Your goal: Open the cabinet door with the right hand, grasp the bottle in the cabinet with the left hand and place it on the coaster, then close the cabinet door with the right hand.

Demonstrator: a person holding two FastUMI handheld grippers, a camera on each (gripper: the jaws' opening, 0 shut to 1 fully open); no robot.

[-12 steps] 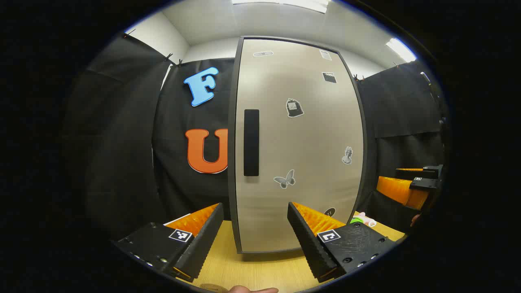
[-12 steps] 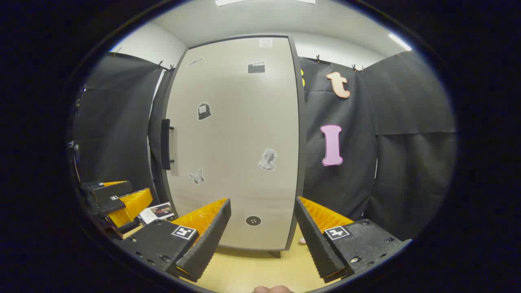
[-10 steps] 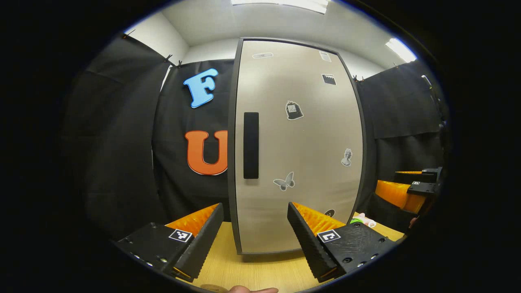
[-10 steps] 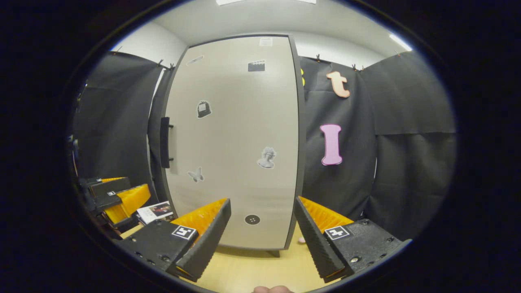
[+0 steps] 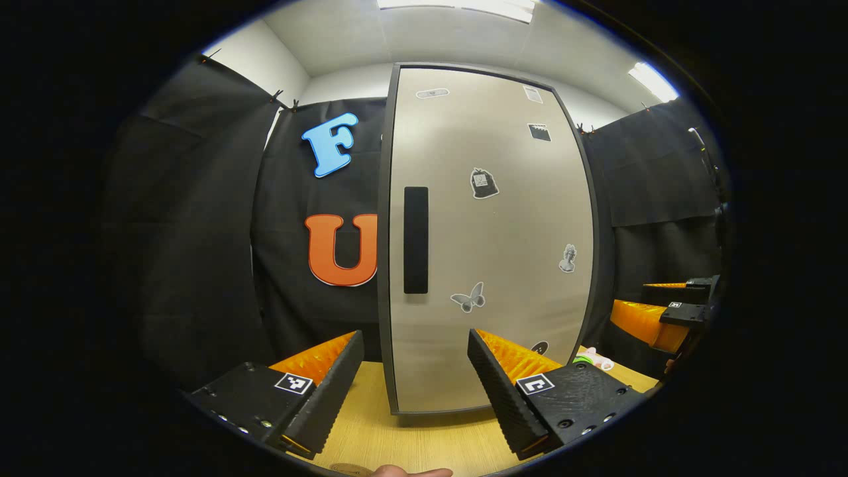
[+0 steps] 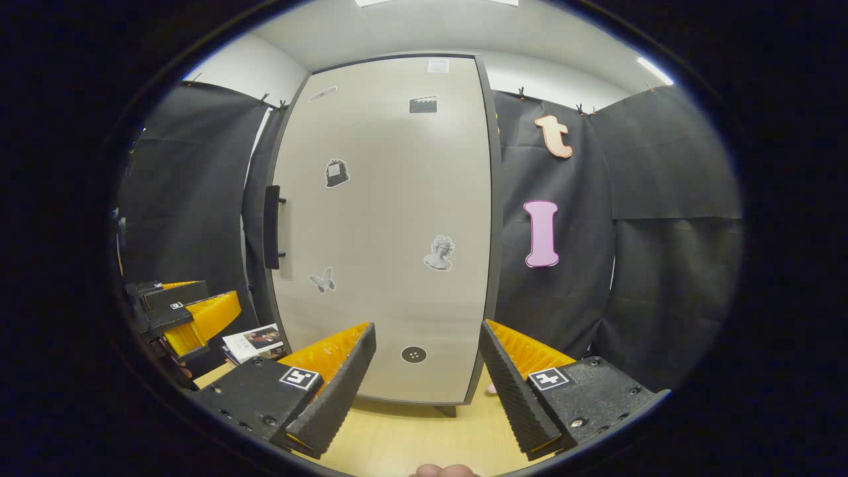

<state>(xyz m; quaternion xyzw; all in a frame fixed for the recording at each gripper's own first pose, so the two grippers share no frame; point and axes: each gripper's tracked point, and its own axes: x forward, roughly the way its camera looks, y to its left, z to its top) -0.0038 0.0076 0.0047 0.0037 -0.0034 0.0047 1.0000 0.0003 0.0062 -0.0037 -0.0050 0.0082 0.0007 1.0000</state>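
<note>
**A:** Cabinet door (image 6: 384,225) shut, standing on the bench (image 6: 397,444). Handle (image 6: 271,226) is a dark vertical bar near the door's left edge. Where's the right tool (image 6: 427,371) sitting?

**B:** Facing the lower middle of the door, well short of it, fingers spread apart, nothing between them. In the right gripper view the handle lies up and to the left of it, seen edge-on and standing proud of the panel.

**A:** And the left tool (image 5: 416,377)?

**B:** Also spread apart and empty. In the left gripper view the handle (image 5: 415,249) is nearly straight ahead and above, so I judge the left one the closer. But the task gives the door to the right hand.

**A:** So the right must travel up and left across the door face?

**B:** Likely, and close across the bar's short width, since its long axis runs upright. I judge the hinges to be on the door's right edge.

**A:** The bottle?

**B:** Behind the shut door by the task's wording; can't confirm. Coaster not made out either.
</note>
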